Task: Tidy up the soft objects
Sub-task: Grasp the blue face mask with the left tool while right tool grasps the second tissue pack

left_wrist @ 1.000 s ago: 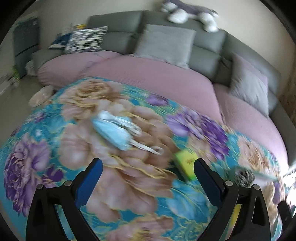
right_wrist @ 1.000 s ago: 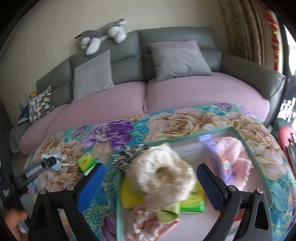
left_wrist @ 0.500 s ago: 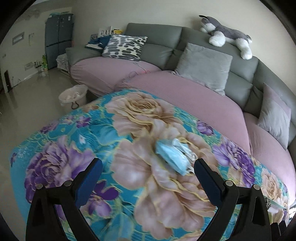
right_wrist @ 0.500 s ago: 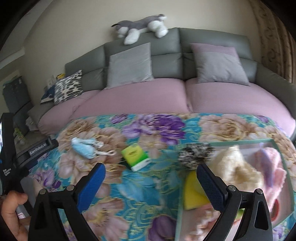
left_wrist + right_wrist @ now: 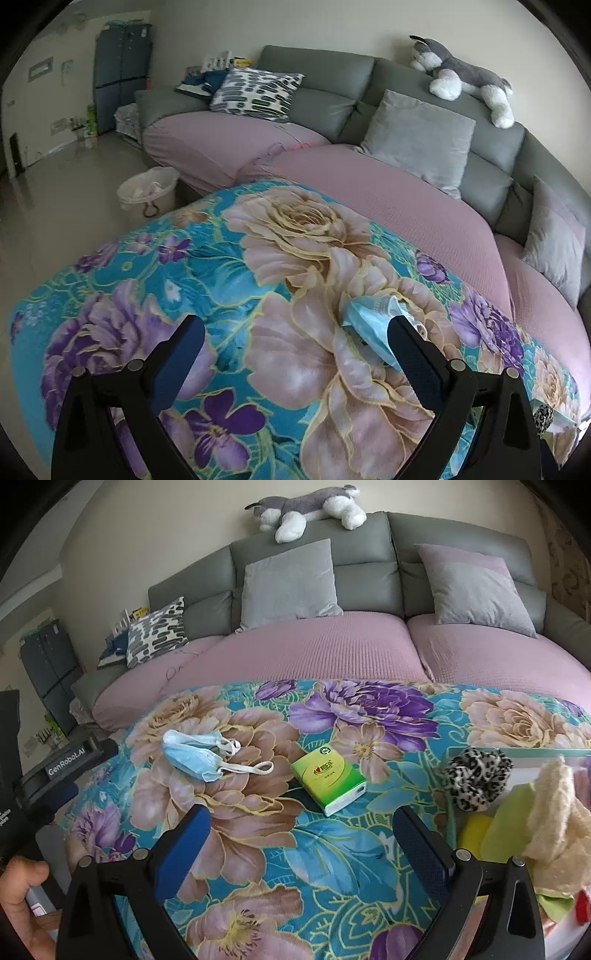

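A blue face mask (image 5: 195, 755) with white ear loops lies on the floral tablecloth (image 5: 332, 849). A green tissue pack (image 5: 328, 779) lies to its right. A leopard-print scrunchie (image 5: 476, 777) sits at the edge of a clear bin (image 5: 452, 812) holding a cream fluffy item (image 5: 554, 823) and yellow and green soft things. My right gripper (image 5: 301, 845) is open and empty, above the cloth in front of the tissue pack. My left gripper (image 5: 295, 354) is open and empty; the mask (image 5: 369, 325) lies just behind its right finger.
A grey sofa with a pink cover (image 5: 314, 650) curves behind the table, with grey cushions (image 5: 288, 583) and a plush husky (image 5: 306, 506) on top. A white basket (image 5: 147, 188) stands on the floor at left. The left gripper body (image 5: 62, 768) shows at the right wrist view's left edge.
My right gripper has swung left, away from the bin, and now faces the tissue pack and mask. My left gripper has turned left, so the mask has slid toward its right finger.
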`<action>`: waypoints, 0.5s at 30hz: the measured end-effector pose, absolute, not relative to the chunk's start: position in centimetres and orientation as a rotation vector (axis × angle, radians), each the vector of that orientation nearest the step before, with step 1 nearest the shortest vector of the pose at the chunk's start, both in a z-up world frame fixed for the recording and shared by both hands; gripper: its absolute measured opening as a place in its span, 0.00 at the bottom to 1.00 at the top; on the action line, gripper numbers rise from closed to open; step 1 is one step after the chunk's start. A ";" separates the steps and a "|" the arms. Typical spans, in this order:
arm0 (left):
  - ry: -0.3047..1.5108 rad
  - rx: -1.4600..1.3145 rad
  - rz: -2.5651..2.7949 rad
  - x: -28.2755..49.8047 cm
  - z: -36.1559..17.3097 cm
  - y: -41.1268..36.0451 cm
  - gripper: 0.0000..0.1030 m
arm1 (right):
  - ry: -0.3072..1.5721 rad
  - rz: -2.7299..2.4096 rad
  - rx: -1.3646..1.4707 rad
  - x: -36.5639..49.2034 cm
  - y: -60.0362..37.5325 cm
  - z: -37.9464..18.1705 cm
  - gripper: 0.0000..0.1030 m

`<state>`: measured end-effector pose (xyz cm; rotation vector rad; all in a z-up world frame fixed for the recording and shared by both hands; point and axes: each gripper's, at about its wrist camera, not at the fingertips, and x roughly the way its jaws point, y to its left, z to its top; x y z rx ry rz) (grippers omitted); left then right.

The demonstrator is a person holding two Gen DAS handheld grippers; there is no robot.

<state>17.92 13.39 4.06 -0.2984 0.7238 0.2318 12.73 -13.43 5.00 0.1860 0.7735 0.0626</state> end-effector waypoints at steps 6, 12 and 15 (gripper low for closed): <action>0.748 -0.314 0.170 19.7 3.0 13.1 0.96 | 0.803 0.034 0.192 14.6 -13.9 3.6 0.97; 0.738 -0.355 0.089 21.4 3.1 13.1 0.96 | 0.799 0.015 0.183 16.9 -14.4 3.1 0.97; 0.740 -0.364 0.067 22.3 3.0 12.8 0.96 | 0.813 0.016 0.178 18.2 -14.2 2.3 0.97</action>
